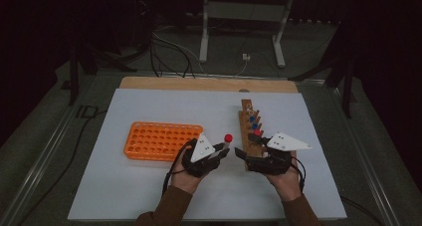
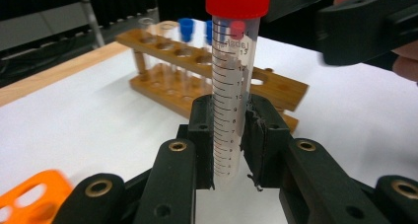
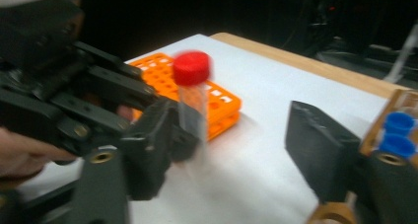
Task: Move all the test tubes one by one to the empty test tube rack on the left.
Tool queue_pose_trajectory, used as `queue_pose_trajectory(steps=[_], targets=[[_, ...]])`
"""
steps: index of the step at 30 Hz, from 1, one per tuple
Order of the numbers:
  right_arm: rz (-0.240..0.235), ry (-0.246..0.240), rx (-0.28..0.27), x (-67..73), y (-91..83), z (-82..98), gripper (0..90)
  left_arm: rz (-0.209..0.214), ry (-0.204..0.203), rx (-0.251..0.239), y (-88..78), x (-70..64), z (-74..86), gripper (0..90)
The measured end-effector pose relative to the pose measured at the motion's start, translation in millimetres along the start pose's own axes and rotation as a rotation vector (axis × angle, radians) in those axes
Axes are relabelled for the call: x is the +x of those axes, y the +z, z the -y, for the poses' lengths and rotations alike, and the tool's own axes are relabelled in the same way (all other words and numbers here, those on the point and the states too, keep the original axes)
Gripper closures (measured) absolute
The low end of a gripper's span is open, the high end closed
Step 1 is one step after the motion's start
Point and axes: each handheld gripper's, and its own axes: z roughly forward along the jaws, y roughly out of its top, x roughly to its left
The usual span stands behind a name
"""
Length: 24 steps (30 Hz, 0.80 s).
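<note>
Orange rack (image 1: pixel 161 140): cut off and blurred in the left gripper view. Left gripper (image 2: pixel 227 135): clamped on the upright red-capped tube (image 2: pixel 231 91), tube base hidden behind the jaws. Right gripper (image 3: pixel 236 150): jaws apart, nothing between them. Wooden rack (image 1: pixel 250 129): partly covered by the right gripper.

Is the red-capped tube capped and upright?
Yes: the red-capped tube stands upright, red cap on, clamped between the left tongs.
</note>
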Motion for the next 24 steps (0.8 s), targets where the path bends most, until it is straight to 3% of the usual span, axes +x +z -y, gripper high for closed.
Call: queue_pose_trajectory(steps=[10,20,24], targets=[[0.086,0.037,-0.018,-10.8,-5.6,1.5,1.9,-0.063,-0.048,-0.020,-21.7,22.4,11.4,75.5],[0.099,0.047,-0.013,-15.8,-8.1,3.3,0.0,-0.123,-0.087,-0.028,-32.2,39.9,22.9,75.5],[0.100,0.050,-0.017,-16.9,-9.4,3.8,0.0,-0.137,-0.093,-0.009,-32.9,44.1,29.5,75.4]])
